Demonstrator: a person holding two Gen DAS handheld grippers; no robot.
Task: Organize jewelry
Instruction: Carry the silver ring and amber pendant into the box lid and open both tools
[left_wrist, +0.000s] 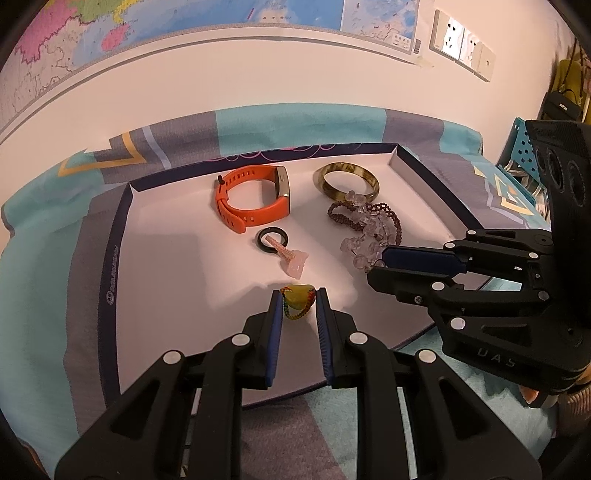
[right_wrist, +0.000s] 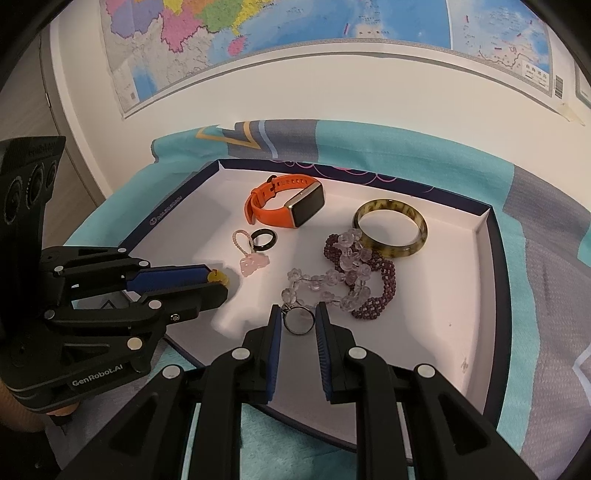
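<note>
Your left gripper (left_wrist: 298, 297) clamps the yellow pendant (left_wrist: 300, 295), cord trailing toward 6 o'clock, over the tray's (left_wrist: 122, 236) near edge. Your right gripper (right_wrist: 297, 314) pinches a ring (right_wrist: 299, 320), upright, at 6 o'clock of the beads (right_wrist: 347, 273).

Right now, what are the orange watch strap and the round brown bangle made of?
The orange watch strap looks like soft matte rubber or silicone: it bends in a loop and has punched holes. The bangle looks like glossy polished stone, horn or resin, mottled brown and yellow with shiny highlights; the pictures cannot settle which.
</note>
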